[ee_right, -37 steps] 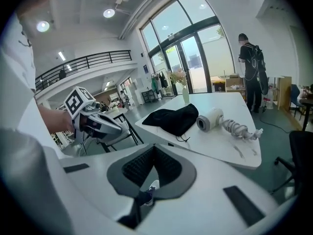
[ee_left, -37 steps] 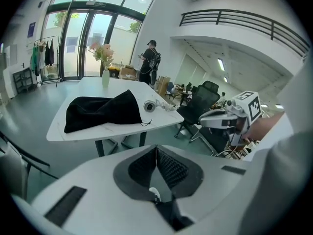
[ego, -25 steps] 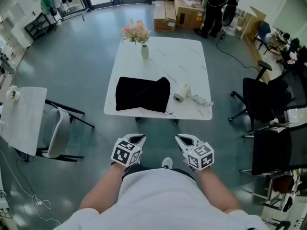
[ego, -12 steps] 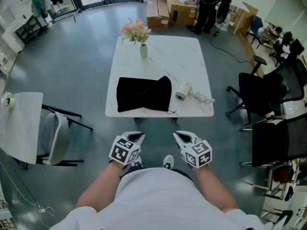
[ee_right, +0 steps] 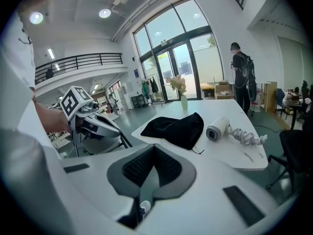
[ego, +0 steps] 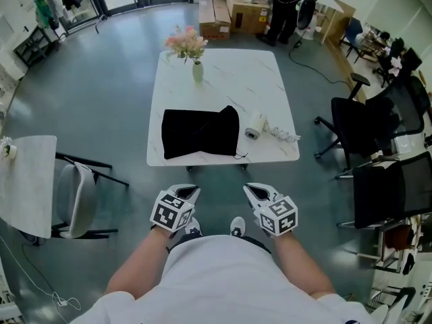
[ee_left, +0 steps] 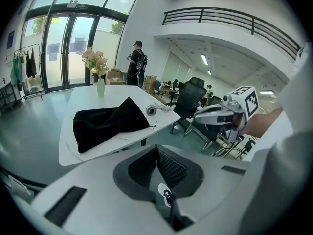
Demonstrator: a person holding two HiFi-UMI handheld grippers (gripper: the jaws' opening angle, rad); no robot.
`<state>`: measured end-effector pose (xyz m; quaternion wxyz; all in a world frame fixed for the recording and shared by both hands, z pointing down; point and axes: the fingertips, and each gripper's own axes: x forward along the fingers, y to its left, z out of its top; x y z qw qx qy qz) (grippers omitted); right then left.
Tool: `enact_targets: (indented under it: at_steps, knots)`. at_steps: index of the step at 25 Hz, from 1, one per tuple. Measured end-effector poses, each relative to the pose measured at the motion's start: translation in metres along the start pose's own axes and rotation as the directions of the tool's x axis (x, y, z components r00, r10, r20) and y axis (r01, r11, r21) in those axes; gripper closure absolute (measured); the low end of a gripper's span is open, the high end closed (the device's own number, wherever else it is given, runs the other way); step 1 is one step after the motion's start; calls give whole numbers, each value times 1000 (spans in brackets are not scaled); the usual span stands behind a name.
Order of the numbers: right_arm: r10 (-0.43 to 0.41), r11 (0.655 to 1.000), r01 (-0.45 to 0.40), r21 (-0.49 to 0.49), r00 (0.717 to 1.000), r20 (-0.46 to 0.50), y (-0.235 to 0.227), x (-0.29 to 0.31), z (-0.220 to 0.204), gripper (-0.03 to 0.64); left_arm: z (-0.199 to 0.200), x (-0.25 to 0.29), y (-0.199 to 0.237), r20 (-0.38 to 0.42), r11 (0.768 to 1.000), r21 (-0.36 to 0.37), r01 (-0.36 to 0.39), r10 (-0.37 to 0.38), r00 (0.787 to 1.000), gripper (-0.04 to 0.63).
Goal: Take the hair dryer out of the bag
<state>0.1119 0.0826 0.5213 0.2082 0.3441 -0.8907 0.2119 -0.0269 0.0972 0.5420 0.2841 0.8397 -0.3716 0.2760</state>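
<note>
— What's the biggest thing in front of the person?
— The white marbled worktop [ego: 226,86]. It stands on the grey floor, well ahead of them. Black office chairs [ego: 361,123] sit off to its right.
— And the bag?
— A black cloth bag [ego: 199,132] lies flat on the worktop's near half, with a thin drawstring dangling at its right corner.
— Where's the hair dryer?
— Outside the bag. The white hair dryer [ego: 255,127] lies on its side just beside the bag's right edge, and its coiled cord [ego: 282,136] runs toward the worktop's right edge.
— What about the tongs?
— The left tongs [ego: 192,192] and right tongs [ego: 252,192] are side by side near the person's waist, well apart from the worktop. Both pairs are closed tight, pads together, with nothing between them.
— Anything smaller?
— A pale vase [ego: 196,71] of pink flowers stands near the far left corner.
— Any writing?
— Only the black-and-white square markers on each cube. The print on the cardboard boxes [ego: 233,12] beyond the worktop is too small to read.
</note>
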Motion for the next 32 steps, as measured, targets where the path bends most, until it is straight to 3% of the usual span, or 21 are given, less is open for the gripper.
enact_targets:
  at_steps: [32]
  knots:
    - [0,1000,-1,-31,1000,-25,2,2,0,601,5,-8,-3,17,1000,20,10,-11,1000,578]
